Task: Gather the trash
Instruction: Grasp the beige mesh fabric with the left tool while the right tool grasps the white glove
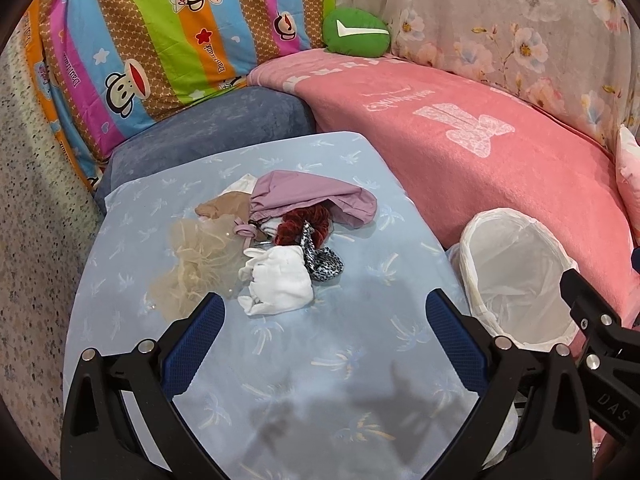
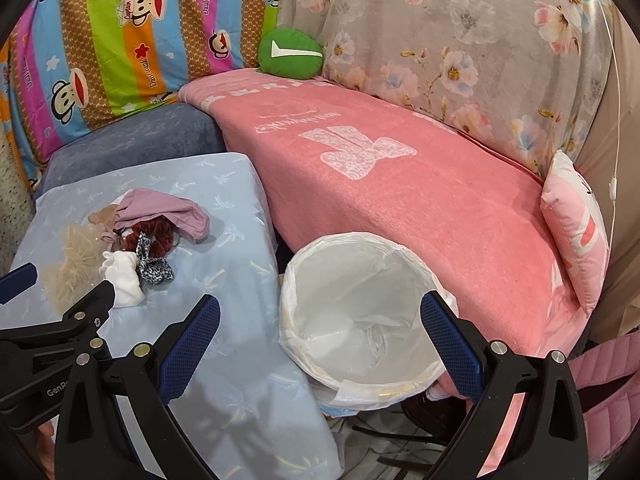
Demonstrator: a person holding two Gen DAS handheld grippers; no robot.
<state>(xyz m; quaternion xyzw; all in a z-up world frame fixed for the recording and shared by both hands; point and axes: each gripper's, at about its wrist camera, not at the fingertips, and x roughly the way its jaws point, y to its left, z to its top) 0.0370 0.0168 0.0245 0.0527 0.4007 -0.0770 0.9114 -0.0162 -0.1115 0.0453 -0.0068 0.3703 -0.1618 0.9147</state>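
The left gripper (image 1: 324, 312) hangs with its jaws wide apart and nothing between them; the blue pads (image 1: 200, 336) have a fine mesh texture on black plastic arms. The right gripper (image 2: 320, 320) is spread wide in the same way and holds nothing, and it hovers over the mouth of the round bin (image 2: 360, 316).

Under the left gripper lies a pale blue cloth (image 1: 280, 380) with a faint palm print, smooth and flat. At 12 o'clock from the left gripper sits the small heap of trash (image 1: 276, 240): a soft white sock-like piece (image 1: 280, 280) nearest, a beige net fabric (image 1: 196, 264) at 10 o'clock from it, a leopard-pattern strip (image 1: 324, 264), a dark red velvet piece (image 1: 304, 226) and a mauve cloth (image 1: 312, 196) farthest.

The bin is lined with a thin, wrinkled white plastic bag and stands at 3 o'clock from the heap, between the blue cloth and a fuzzy pink blanket (image 1: 480, 152).

Farther back are a grey-blue velvet cushion (image 1: 224, 120), a green round pillow (image 1: 356, 32), a striped cartoon-monkey quilt (image 1: 160, 32) and a floral sheet (image 1: 520, 20).

Only the right wrist view shows the bottom of the bin and a pink pillow (image 2: 576, 224) at 3 o'clock.
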